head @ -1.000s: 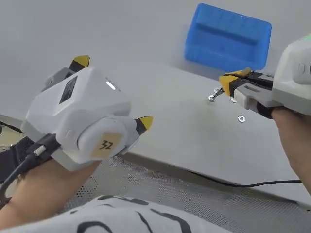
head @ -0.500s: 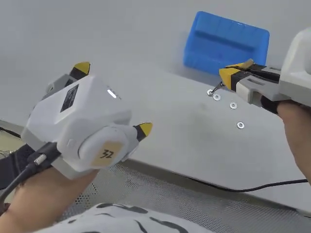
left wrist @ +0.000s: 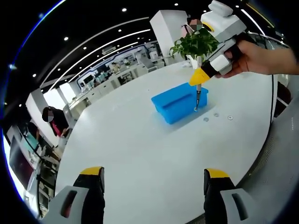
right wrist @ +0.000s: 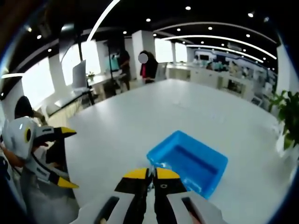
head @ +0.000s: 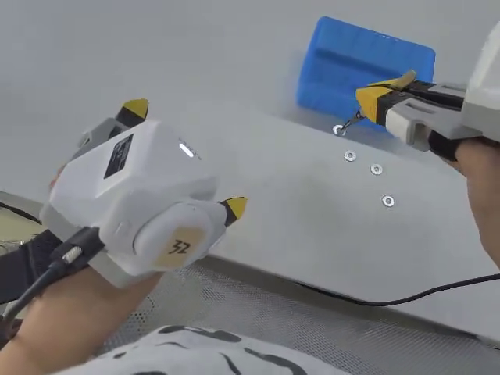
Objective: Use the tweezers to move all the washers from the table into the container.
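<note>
One washer (head: pixel 339 130) was seen at the tip of the tweezers (head: pixel 353 121), just in front of the blue container (head: pixel 367 62); whether it was lifted clear of the surface could not be told. The tweezers were clamped between the pressed-together jaws of the right gripper (head: pixel 384 95), which was held near the container's front wall. Three more washers (head: pixel 376 169) lay loose on the white table (head: pixel 258 180), near that spot and outside the container. The left gripper (head: pixel 184 156) was held over the table's near edge, well apart from them, its jaws spread wide with nothing between. A grey mesh panel (head: pixel 258 312) and a black cable (head: pixel 391 297) were seen below that edge. A large open hall with strip ceiling lights (right wrist: pixel 219 37) and a potted plant (left wrist: pixel 196 44) was shown around the table.
</note>
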`<state>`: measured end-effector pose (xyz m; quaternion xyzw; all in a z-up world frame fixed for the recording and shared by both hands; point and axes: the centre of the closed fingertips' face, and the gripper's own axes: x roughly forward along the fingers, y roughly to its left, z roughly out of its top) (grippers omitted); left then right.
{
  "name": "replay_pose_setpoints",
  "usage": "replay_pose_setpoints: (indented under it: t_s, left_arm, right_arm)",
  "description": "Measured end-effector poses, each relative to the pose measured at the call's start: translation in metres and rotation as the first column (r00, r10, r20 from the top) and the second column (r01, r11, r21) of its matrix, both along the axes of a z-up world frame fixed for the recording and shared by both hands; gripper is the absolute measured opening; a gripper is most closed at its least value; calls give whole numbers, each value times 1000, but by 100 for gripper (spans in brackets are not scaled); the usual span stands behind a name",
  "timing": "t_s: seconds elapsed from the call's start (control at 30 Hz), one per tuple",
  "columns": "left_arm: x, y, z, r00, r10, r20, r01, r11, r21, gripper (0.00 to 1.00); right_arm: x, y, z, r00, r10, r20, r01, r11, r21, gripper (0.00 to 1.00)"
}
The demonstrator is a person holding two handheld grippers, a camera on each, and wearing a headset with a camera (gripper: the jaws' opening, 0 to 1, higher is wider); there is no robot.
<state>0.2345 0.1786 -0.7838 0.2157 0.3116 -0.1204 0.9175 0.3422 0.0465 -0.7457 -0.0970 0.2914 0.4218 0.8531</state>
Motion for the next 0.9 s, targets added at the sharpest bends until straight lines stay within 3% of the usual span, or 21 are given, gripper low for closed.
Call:
replay_pose_setpoints:
  t_s: [0.5, 0.63, 0.9]
  left_arm:
    - [-1, 0, 0, 1000, -5, -2, 5, 1000, 7, 90]
    - [-1, -1, 1, 1000, -6, 0, 6, 1000, 1, 89]
    - [-2, -2, 0, 1000, -13, -5, 13, 1000, 7, 89]
  right_arm:
    - [33, 12, 27, 996, -11, 89, 8, 1000, 25, 0]
    - [43, 11, 24, 995, -21, 98, 19, 1000, 21, 0]
    - [64, 10, 2, 995, -55, 82, 56, 998, -10, 1]
